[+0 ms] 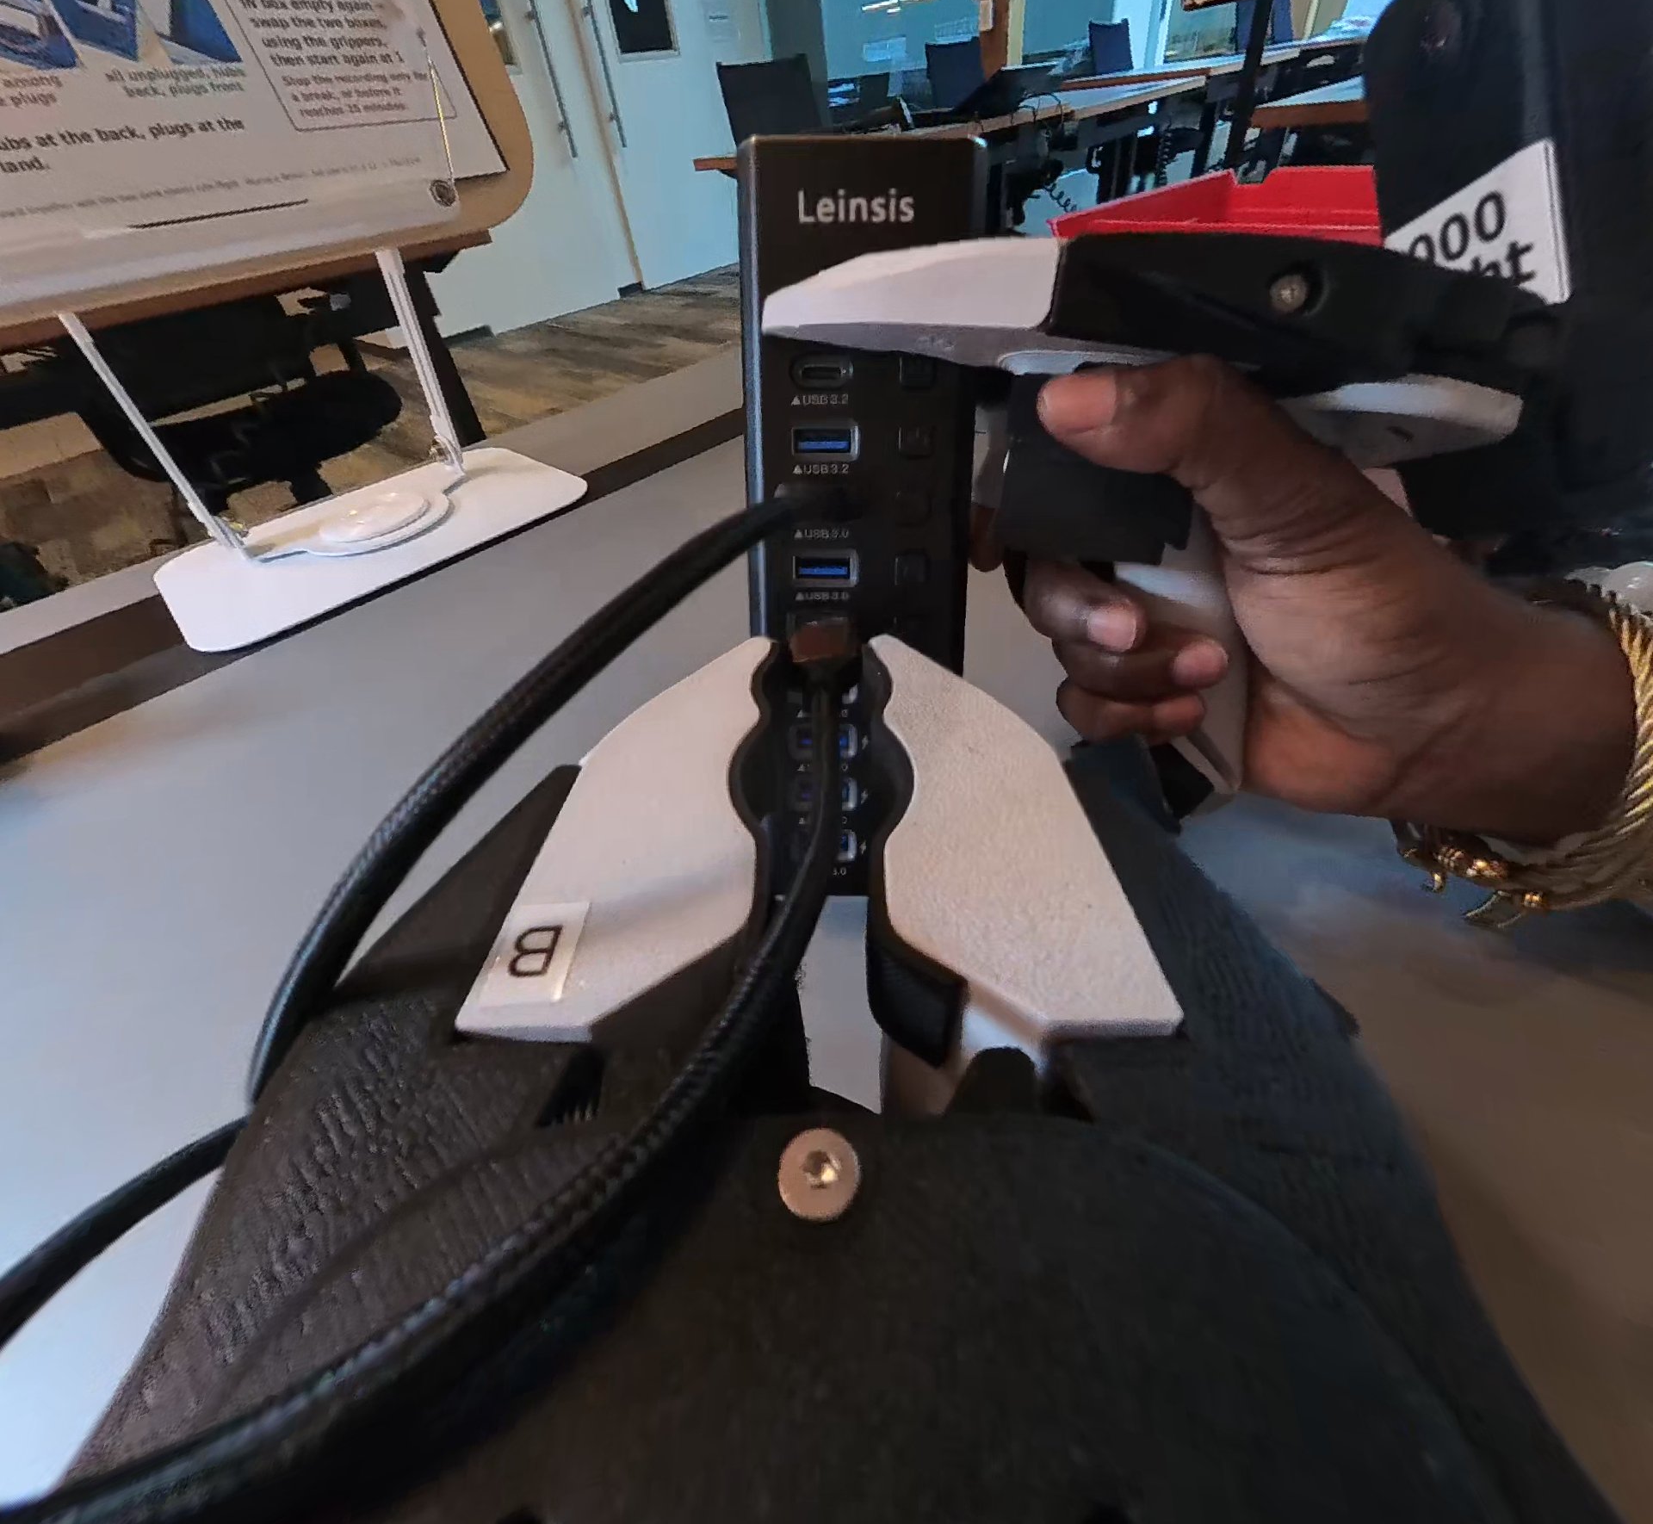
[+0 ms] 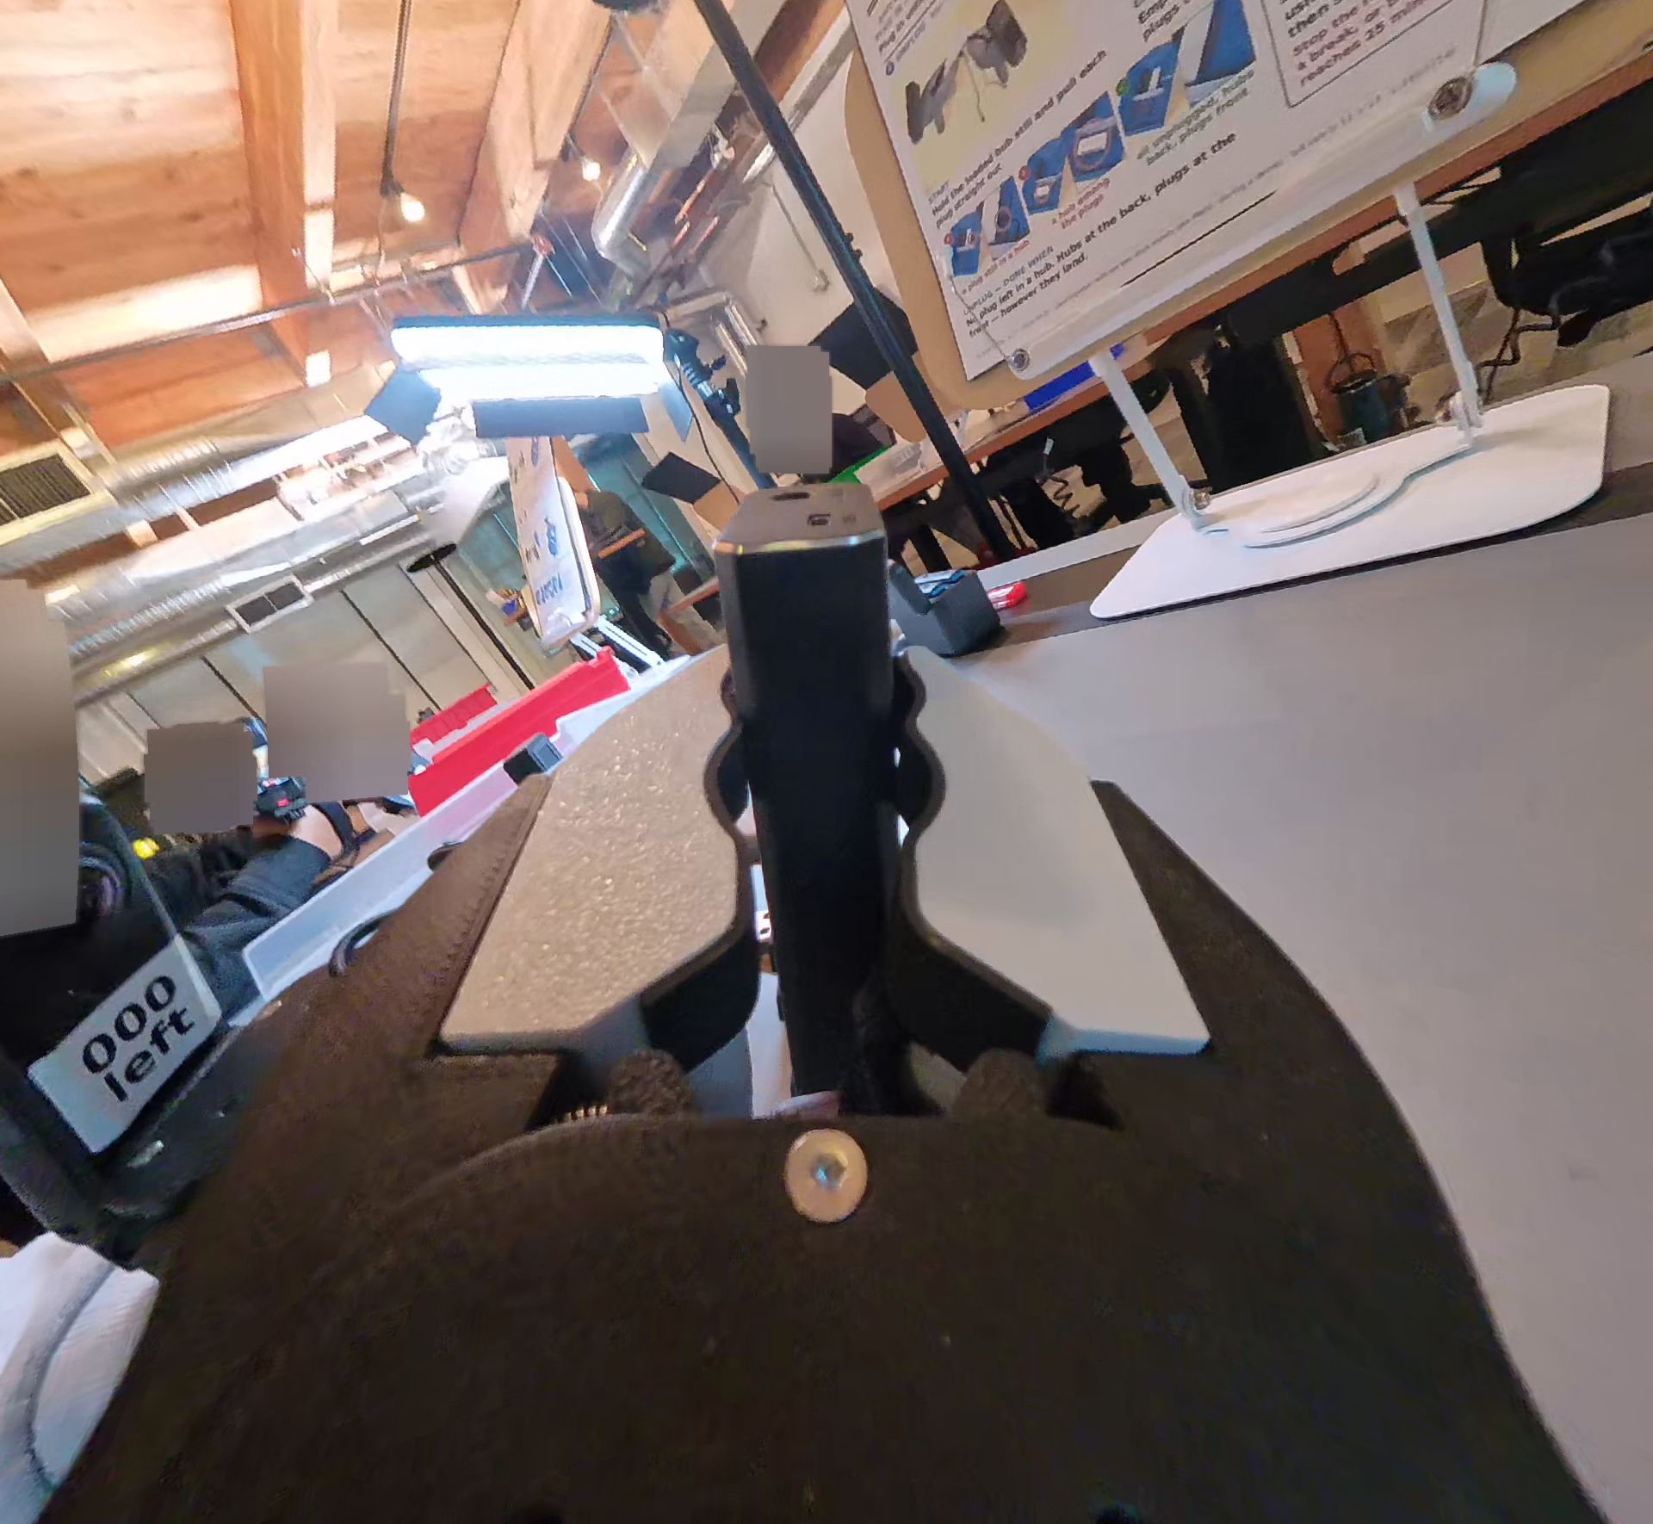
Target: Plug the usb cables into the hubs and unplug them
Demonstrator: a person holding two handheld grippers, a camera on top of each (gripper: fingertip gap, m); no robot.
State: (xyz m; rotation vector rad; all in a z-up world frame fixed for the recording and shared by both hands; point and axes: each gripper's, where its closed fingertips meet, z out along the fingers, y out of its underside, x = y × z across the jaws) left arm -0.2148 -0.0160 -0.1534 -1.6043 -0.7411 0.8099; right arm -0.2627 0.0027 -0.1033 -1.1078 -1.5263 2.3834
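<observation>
A tall black USB hub stands upright on the grey table, ports facing me. My right gripper is shut on the hub's body; it also shows in the left wrist view, across the hub's upper part, held by a hand. My left gripper is shut on a USB plug of a black braided cable, its metal tip at a lower port. Whether the tip is inside the port I cannot tell. The cable's other end sits in a port higher up.
A white stand holding an instruction board is on the table at the left; it also shows in the right wrist view. A red bin is behind the hub. A small dark device lies beyond the hub. The left gripper's tips are roughly 7 cm from the right gripper's.
</observation>
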